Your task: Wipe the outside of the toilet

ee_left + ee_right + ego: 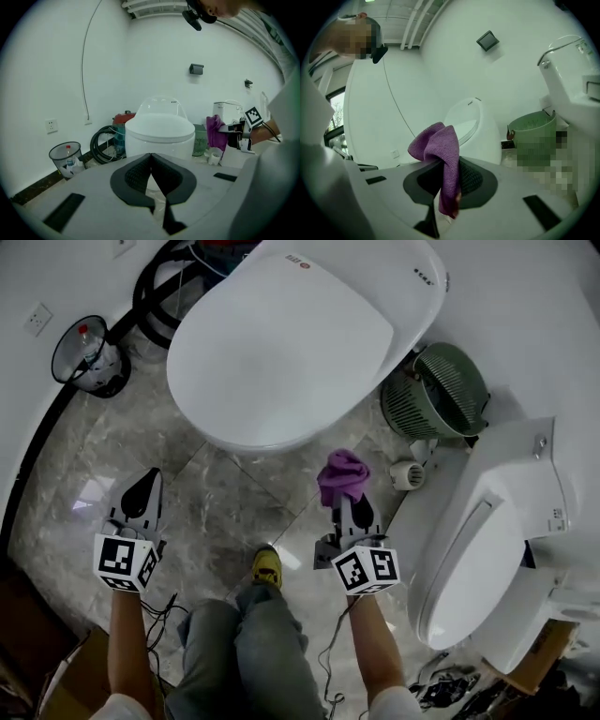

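Note:
A white toilet (291, 334) with its lid down stands ahead of me on the marble floor; it also shows in the left gripper view (159, 133) and the right gripper view (476, 126). My right gripper (349, 495) is shut on a purple cloth (341, 474), which bunches above the jaws and hangs between them (443, 164). It hovers just short of the bowl's front right side. My left gripper (142, 491) is shut with nothing in it, low over the floor left of the bowl (151, 161).
A green basket (441, 390) stands right of the toilet, with a small white roll (406, 474) in front of it. A second white toilet (487, 549) lies at the right. A wire bin (89, 352) and black hose (155, 296) are at the back left.

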Demonstrator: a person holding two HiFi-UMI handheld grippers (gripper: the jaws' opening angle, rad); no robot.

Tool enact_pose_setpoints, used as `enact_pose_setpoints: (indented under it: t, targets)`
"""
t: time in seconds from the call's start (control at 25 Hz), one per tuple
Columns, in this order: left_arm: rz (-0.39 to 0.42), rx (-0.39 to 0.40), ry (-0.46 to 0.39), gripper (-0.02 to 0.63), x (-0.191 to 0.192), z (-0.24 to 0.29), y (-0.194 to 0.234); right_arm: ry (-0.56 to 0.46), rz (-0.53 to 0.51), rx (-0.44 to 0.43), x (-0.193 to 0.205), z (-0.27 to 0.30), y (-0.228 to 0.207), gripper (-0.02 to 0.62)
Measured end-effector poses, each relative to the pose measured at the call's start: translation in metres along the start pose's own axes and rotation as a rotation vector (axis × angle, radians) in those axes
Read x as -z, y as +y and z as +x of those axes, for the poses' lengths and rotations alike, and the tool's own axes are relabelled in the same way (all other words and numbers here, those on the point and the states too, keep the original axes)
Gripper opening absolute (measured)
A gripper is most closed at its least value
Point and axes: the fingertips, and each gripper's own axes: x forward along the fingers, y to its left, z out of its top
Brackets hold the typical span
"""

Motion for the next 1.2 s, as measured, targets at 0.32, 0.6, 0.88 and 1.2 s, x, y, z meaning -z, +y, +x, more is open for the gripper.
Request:
enact_pose_setpoints:
  t: [0.32, 0.6, 0.88, 1.2]
  targets:
    - [0.012, 0.005, 0.043, 0.017, -0.118, -0.041, -0.020, 0.043, 0.033, 0.014, -0.105, -0.029, 0.043, 0.069]
    - [-0.067, -0.013, 0.017, 0.017, -0.238, -0.088, -0.030, 0.012, 0.046, -0.013, -0.228, -0.051, 0.085, 0.067]
    - [-0.017, -0.058, -0.012, 0.017, -0.355, -0.123, -0.037, -0.012, 0.042, -0.023, -0.341, -0.065, 0.112, 0.067]
    - [0.014, -0.096, -0.070, 0.017, -0.448, -0.165, -0.042, -0.059, 0.046, -0.005, -0.436, -0.091, 0.131, 0.067]
